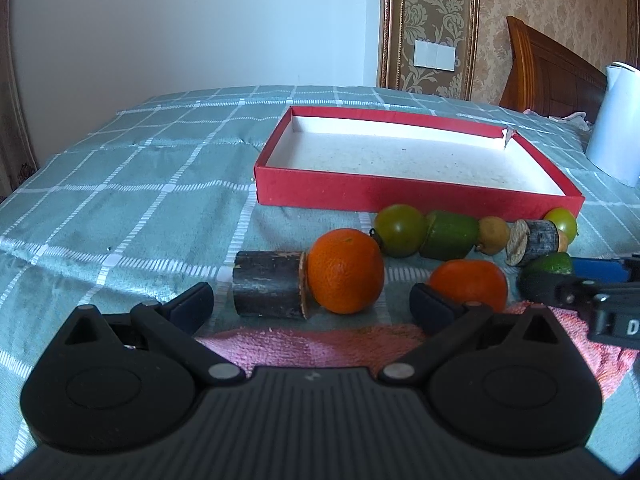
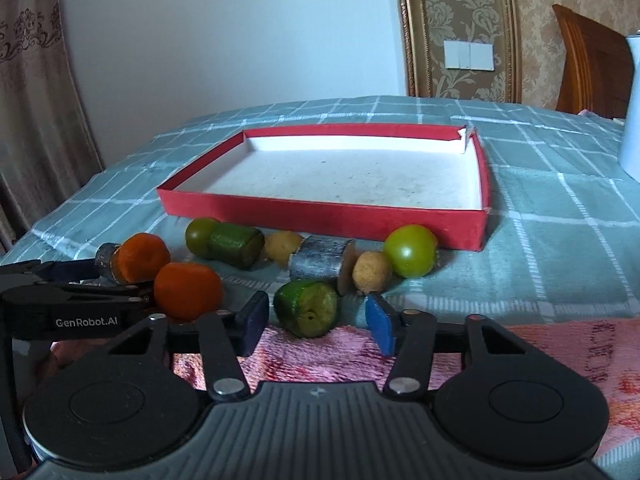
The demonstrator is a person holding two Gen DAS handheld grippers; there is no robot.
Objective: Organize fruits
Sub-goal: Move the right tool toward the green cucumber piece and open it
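1. Green fruit piece, cut end forward [image 2: 308, 307]: one, on the bed [image 1: 120, 184] just ahead of the right gripper [image 2: 318, 320], whose jaws stand open with nothing between them. It looks like the step in hand; a good grasp would centre the jaws on its flanks and close gently so it does not roll.
2. Oranges: two, one [image 1: 345, 271] ahead of the left gripper [image 1: 312, 304], jaws open and empty; the other [image 1: 470, 283] beside its right jaw.
3. Green tomatoes: two [image 2: 410, 250] [image 2: 200, 235].
4. Second green piece [image 2: 236, 245]: one.
5. Small tan fruits: two [image 2: 373, 272] [image 2: 282, 245].
6. Dark cane-like stubs: two [image 1: 269, 289] [image 2: 322, 263].
7. Red box [image 2: 320, 214]: one, behind the fruit, nothing inside.
8. Pink towel [image 2: 520, 354]: one.
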